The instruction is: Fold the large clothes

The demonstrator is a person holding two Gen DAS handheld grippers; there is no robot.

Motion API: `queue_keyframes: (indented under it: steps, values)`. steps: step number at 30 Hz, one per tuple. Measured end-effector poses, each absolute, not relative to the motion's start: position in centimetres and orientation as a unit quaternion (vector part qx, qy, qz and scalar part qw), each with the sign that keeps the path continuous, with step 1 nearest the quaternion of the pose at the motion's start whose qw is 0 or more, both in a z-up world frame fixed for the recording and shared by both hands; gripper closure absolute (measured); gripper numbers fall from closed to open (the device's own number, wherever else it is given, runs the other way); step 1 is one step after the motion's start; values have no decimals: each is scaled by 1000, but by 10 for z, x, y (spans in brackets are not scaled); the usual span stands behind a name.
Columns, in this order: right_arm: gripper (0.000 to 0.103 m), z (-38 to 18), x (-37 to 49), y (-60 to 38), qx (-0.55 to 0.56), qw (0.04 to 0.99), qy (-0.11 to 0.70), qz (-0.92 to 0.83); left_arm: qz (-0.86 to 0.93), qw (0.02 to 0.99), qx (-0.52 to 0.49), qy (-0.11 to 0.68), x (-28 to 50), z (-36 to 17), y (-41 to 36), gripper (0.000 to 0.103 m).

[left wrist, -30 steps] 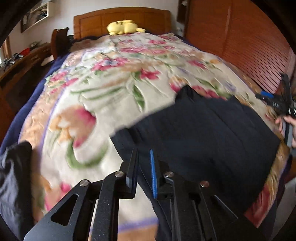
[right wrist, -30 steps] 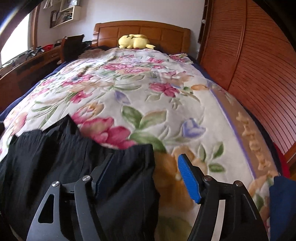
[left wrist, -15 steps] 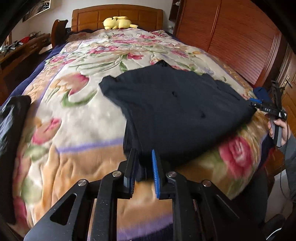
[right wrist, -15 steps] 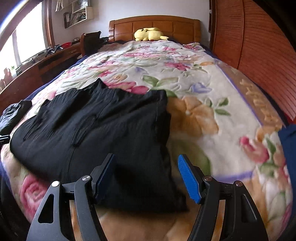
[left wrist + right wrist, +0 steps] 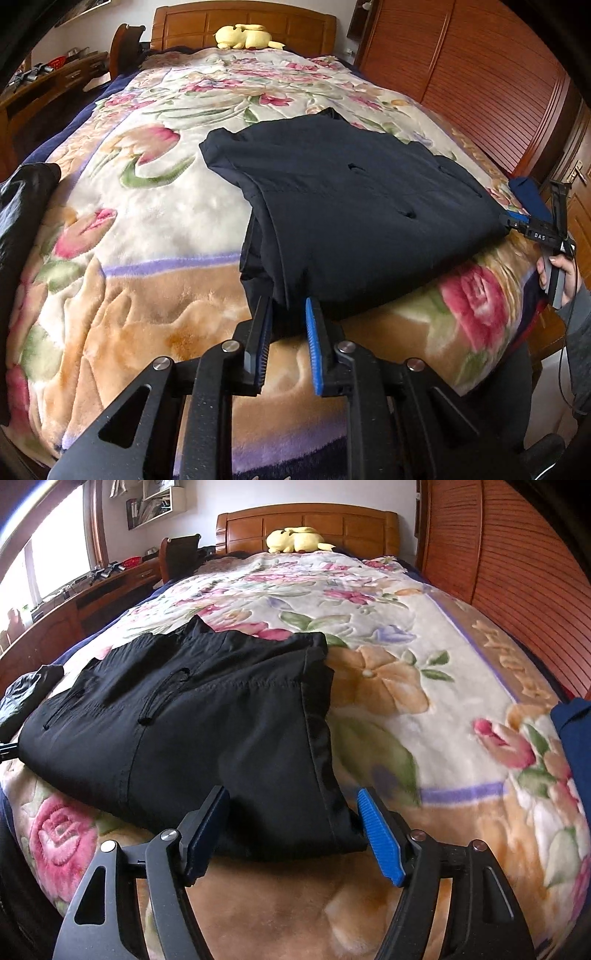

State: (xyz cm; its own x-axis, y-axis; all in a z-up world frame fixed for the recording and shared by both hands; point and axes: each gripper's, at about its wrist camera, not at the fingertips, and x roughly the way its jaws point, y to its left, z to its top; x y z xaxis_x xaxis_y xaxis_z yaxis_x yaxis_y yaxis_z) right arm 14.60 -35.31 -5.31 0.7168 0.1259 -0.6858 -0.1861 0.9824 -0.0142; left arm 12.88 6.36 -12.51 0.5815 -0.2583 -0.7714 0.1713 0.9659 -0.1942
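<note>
Folded dark garment (image 5: 354,206), long axis three-to-nine o'clock: near-edge corners are flanked at twelve o'clock by left gripper (image 5: 288,325), just eased apart, and right gripper (image 5: 291,823), released wide; equally near.

Folded garment (image 5: 351,206) on blanket (image 5: 155,206), plush toy (image 5: 243,36) far behind.

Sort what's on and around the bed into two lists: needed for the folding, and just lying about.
For the folding: dark folded garment; left gripper; right gripper; floral blanket.

Lying about: yellow plush toy; black cloth; blue cloth; desk.
</note>
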Motion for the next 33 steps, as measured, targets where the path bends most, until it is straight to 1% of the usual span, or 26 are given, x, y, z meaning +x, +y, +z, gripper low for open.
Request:
queue_keyframes:
  steps: [10, 13, 15, 16, 17, 18, 19, 21, 22, 25, 28, 33]
  values:
    - [27, -69, 150, -355, -17, 920, 381, 94, -127, 876, -66, 460, 143, -144, 64, 84]
    - [27, -72, 154, -357, -9, 916, 388, 102, -122, 876, -87, 458, 141, -146, 67, 84]
    - [27, -74, 158, -358, -1, 913, 393, 110, -123, 880, -76, 453, 139, -146, 64, 84]
    - [27, -74, 159, -359, 3, 912, 394, 113, -125, 884, -61, 447, 138, -145, 60, 87]
    - [28, -74, 160, -359, 9, 911, 395, 117, -130, 885, -50, 444, 136, -144, 58, 93]
    - [40, -75, 162, -360, 15, 909, 396, 127, -135, 885, -43, 443, 135, -144, 56, 95]
    - [58, -75, 163, -359, 18, 908, 396, 136, -136, 886, -40, 441, 134, -142, 55, 97]
    - [85, -74, 163, -358, 17, 906, 395, 152, -137, 890, -37, 434, 132, -136, 57, 99]
    - [88, -74, 162, -358, 15, 907, 392, 155, -137, 892, -40, 428, 130, -132, 59, 99]
    - [92, -66, 153, -353, -10, 914, 376, 151, -139, 898, -46, 414, 125, -118, 66, 100]
    - [93, -52, 140, -354, -11, 922, 356, 153, -141, 903, -38, 404, 115, -106, 69, 100]
    - [93, -34, 109, -355, -8, 929, 330, 168, -140, 907, -44, 395, 102, -100, 75, 100]
